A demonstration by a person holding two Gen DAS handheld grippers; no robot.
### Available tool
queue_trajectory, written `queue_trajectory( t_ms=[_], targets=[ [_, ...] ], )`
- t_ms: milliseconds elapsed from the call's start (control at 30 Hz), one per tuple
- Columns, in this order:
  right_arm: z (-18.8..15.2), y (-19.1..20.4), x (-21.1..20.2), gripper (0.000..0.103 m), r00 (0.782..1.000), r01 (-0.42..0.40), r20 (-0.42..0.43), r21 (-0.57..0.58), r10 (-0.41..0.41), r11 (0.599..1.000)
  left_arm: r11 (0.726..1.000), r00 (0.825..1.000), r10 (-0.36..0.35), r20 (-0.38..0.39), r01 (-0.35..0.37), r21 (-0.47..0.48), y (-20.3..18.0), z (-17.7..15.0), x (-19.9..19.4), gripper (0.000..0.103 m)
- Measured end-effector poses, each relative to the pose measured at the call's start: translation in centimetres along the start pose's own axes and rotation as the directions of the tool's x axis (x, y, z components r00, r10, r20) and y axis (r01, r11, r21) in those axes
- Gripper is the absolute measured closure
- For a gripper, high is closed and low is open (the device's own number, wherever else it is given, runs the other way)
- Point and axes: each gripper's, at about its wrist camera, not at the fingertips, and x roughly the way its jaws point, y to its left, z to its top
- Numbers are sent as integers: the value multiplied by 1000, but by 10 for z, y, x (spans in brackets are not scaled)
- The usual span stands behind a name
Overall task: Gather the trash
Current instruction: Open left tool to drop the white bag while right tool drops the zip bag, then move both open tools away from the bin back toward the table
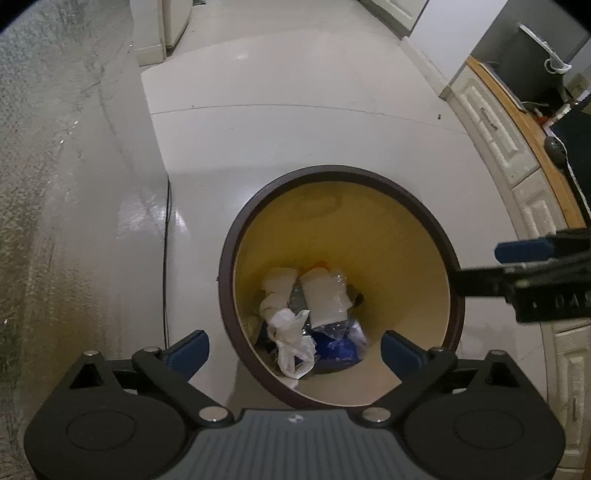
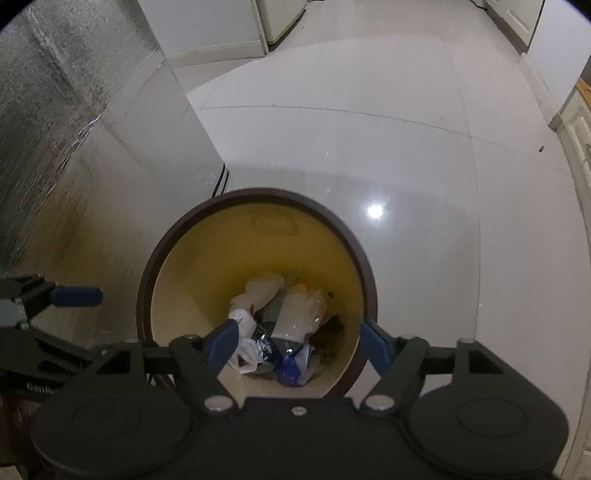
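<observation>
- Floor (image 1: 295,122): large pale glossy tiles, thin grout lines; bright light reflection on tile beyond the bin in the right wrist view.
- One round waste bin (image 1: 413,199) standing upright on that floor; dark brown rim, smooth yellow-cream inner wall, tapering toward the bottom.
- Left of the bin: brushed, streaked metallic appliance side (image 1: 55,184), dull grey, with one dark cable (image 1: 167,236) running down its edge toward the floor.
- Right of the bin: cream panelled cabinet fronts (image 1: 495,129) topped by a wooden counter edge (image 1: 532,144); dark clutter on the counter, too blurred to identify.
- Beyond the bin: pale baseboard and white cabinet bases (image 2: 280,22).
- Trash (image 1: 314,306) lying at the bottom of the bin: crumpled white plastic bag (image 1: 291,347), clear crinkled wrapper over a white piece (image 1: 328,295), blue packet (image 1: 340,347), small orange scrap (image 1: 319,264) at the far side. Exact piece count not determinable.
- Two grippers counted, each black with blue finger pads.
- Left gripper (image 1: 293,349) above the near rim of the bin, fingers spread wide, nothing between them.
- Right gripper (image 2: 297,345) above the bin mouth, fingers likewise released and apart, grasping nothing; trash visible below the gap.
</observation>
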Motion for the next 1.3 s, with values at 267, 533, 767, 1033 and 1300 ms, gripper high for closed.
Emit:
queue_trajectory(
  t_ms=[267, 533, 767, 1033, 1300],
  targets=[
    [-13, -5, -6, 10, 1000, -20, 19, 62, 19, 998, 999, 999, 31, -13, -31, -5, 3, 0, -12, 0],
    [-26, -22, -23, 0, 999, 2, 44, 136, -8, 991, 999, 999, 43, -7, -43, -14, -3, 0, -27, 0],
    [-36, -30, -44, 0, 997, 27, 73, 162, -39, 986, 998, 998, 55, -4, -55, -18, -12, 1, -46, 0],
    [-42, -25, -77, 0, 993, 22, 113, 169, -41, 985, 999, 999, 50, 21, -49, -11, -25, 0, -80, 0],
    [-52, -12, -117, 0, 985, 23, 166, 157, -50, 987, 999, 995, 51, 81, -51, -6, -36, -7, -120, 0]
  ],
)
